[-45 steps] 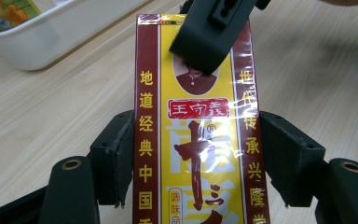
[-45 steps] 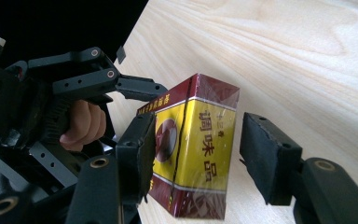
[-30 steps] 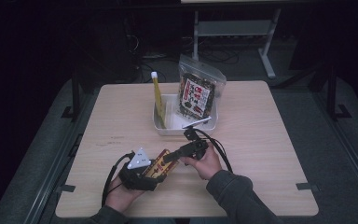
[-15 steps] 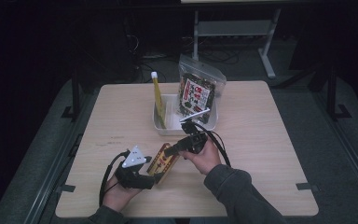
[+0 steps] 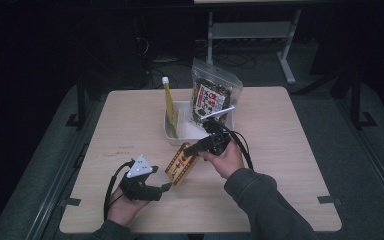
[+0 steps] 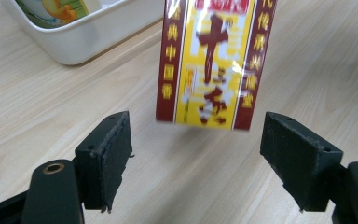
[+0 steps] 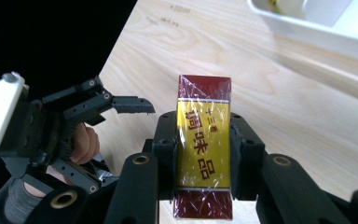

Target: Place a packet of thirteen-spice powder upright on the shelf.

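Note:
A red and yellow box (image 5: pixel 181 164) with printed characters hangs tilted above the table, and my right gripper (image 5: pixel 192 149) is shut on its upper end. In the right gripper view both pads press the narrow sides of the box (image 7: pixel 204 154). My left gripper (image 5: pixel 166 187) sits low at the front left, just below and left of the box's lower end. Its jaws have just been opening and stand wide apart (image 6: pixel 200 149). The box (image 6: pixel 212 60) hangs a little beyond them, touching neither pad.
Behind the box stands a white tray (image 5: pixel 172 136) holding a tall yellow bottle (image 5: pixel 169 102) and a dark snack bag (image 5: pixel 212 97). The tray's wall (image 6: pixel 74 44) is up left in the left gripper view. The wooden table (image 5: pixel 290 150) ends close behind my hands.
My left gripper has let go of the box's lower end and drawn back slightly. The right gripper has lifted the box up and away from it.

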Demonstrator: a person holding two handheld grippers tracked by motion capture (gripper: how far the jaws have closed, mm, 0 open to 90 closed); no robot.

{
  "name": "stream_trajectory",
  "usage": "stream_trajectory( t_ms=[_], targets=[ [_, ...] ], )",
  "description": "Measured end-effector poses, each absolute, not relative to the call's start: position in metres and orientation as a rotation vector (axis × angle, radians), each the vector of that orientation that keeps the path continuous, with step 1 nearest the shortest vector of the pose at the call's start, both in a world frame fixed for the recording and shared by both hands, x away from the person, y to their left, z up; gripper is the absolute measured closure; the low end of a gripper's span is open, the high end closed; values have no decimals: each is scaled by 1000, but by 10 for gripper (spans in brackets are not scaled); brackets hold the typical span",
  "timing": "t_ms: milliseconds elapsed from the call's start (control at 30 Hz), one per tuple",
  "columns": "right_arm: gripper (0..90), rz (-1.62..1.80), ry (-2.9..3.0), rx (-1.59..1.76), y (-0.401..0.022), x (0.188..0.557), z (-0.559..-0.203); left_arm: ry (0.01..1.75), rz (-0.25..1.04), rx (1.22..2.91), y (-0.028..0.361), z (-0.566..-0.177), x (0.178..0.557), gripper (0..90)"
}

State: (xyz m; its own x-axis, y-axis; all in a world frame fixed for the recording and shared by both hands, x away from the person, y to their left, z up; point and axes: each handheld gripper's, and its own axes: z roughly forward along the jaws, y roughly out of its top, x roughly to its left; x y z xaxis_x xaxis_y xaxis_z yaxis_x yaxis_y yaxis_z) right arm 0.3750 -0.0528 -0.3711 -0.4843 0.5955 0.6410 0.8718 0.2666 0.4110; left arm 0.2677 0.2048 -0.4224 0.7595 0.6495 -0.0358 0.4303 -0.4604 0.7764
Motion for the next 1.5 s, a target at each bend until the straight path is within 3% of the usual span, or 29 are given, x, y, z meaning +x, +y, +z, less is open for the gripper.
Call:
stream_trajectory(
  t_ms=[1500],
  targets=[
    [675, -1171, -2186, -1580, -82, 415, -315, 854, 341, 2106, 217, -424, 272, 232]
  ],
)
